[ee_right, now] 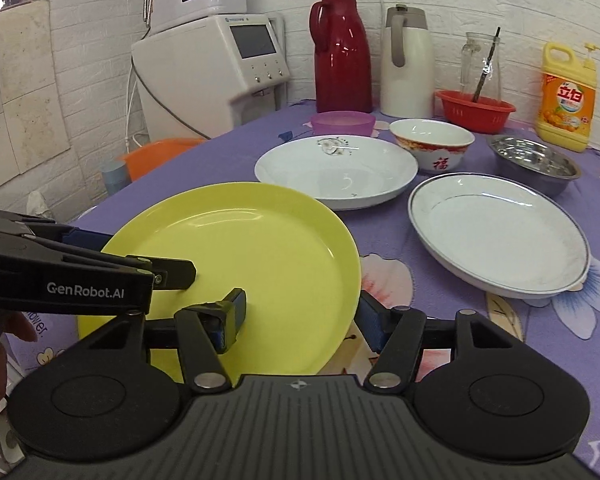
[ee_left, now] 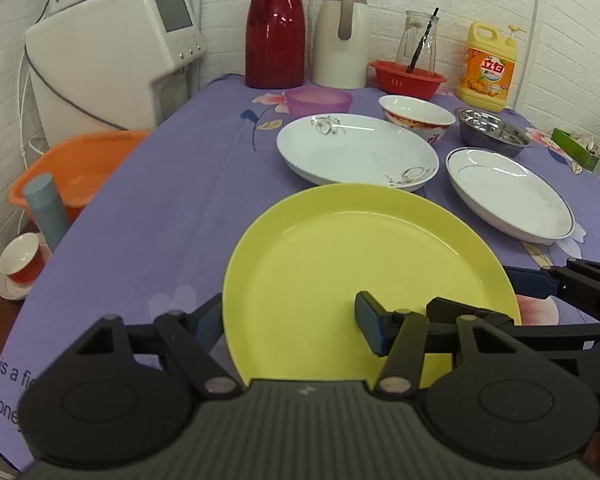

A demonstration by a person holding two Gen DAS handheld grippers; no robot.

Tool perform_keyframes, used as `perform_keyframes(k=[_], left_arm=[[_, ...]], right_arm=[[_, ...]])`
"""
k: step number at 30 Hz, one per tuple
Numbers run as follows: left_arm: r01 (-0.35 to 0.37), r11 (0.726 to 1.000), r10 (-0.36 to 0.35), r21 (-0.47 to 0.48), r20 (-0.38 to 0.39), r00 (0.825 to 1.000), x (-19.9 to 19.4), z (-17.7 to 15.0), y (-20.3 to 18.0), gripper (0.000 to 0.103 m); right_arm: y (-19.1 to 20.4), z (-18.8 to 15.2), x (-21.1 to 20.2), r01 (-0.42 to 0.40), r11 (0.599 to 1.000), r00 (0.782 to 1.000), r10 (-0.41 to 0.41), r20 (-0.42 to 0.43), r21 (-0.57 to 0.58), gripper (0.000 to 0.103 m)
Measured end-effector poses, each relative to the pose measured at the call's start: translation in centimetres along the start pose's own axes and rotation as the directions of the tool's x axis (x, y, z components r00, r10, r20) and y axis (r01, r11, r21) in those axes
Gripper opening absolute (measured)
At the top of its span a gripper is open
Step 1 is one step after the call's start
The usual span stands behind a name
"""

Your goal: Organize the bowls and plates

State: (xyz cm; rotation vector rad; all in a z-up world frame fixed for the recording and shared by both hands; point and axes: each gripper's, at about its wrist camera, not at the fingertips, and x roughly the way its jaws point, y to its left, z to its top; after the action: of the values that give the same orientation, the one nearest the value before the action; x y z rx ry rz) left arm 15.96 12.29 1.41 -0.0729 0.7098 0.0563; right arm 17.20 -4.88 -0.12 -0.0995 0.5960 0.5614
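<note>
A yellow plate lies nearest me on the purple cloth. My left gripper straddles its left rim, one finger on the plate's face and the other outside the edge, pressed on it. My right gripper straddles the right rim with its jaws wide and its pads off the plate. Behind stand a flowered white plate, a grey-rimmed white plate, a red-patterned bowl, a steel bowl and a purple bowl.
At the back stand a red flask, a beige jug, a red basket with a glass jar, and a yellow detergent bottle. A white water dispenser and an orange basin are off the table's left edge.
</note>
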Motion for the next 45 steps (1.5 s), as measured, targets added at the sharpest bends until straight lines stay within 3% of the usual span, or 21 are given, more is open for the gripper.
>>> perform_keyframes(k=[9,10,11,14,17,22,32,35,37,41,45], left_arm=[[0.042,0.998,-0.043,-0.036,-0.022,0.999,2.9,0.4,0.3,0.058],[0.046,0.998,-0.047,-0.035,-0.018,0.999,3.0,0.4,0.4,0.059],[0.06,0.998,-0.061,-0.037,-0.016,0.998,3.2,0.3,0.4,0.068],[0.06,0.998,-0.06,-0.014,-0.013,0.998,3.4,0.4,0.1,0.07],[0.082,0.996,-0.082,-0.038,-0.015,0.996,3.2,0.9,0.8,0.071],[0.085,0.992,-0.084,-0.098,0.015,0.996,2.8,2.0,2.0,0.072],[0.088,0.991,-0.088,-0.104,0.004,0.996,3.1,2.4,1.2,0.073],[0.085,0.991,-0.085,-0.105,0.009,0.996,3.1,2.6,1.2,0.073],[0.087,0.991,-0.086,-0.105,0.015,0.996,2.9,2.7,1.2,0.074],[0.079,0.991,-0.078,-0.103,0.015,0.997,3.2,2.8,1.2,0.08],[0.081,0.992,-0.08,-0.096,0.015,0.997,3.3,3.0,1.0,0.08]], right_arm=[[-0.4,0.0,1.5,0.036,0.999,0.999,-0.036,-0.034,-0.004,0.1],[-0.5,-0.1,1.5,0.032,0.999,0.999,-0.033,-0.033,-0.007,0.102],[-0.5,-0.1,1.6,0.024,1.0,0.999,-0.025,-0.032,-0.013,0.103],[-0.2,-0.3,1.6,0.015,0.999,0.999,-0.016,-0.035,-0.03,0.103],[-1.5,0.1,0.6,-0.029,0.999,0.999,0.029,-0.024,0.028,0.103],[-4.6,1.6,-1.6,-0.013,0.992,0.996,0.001,0.088,0.127,0.103],[-6.4,3.0,3.3,-0.194,0.941,0.98,0.201,0.004,0.277,0.103],[-6.4,3.4,3.4,-0.186,0.945,0.981,0.192,0.003,0.269,0.103],[-6.6,3.6,3.0,-0.143,0.957,0.989,0.144,0.015,0.252,0.103],[-8.4,3.2,2.4,-0.188,0.932,0.982,0.19,0.025,0.31,0.103],[-8.8,2.7,2.0,-0.144,0.931,0.989,0.149,0.009,0.336,0.103]])
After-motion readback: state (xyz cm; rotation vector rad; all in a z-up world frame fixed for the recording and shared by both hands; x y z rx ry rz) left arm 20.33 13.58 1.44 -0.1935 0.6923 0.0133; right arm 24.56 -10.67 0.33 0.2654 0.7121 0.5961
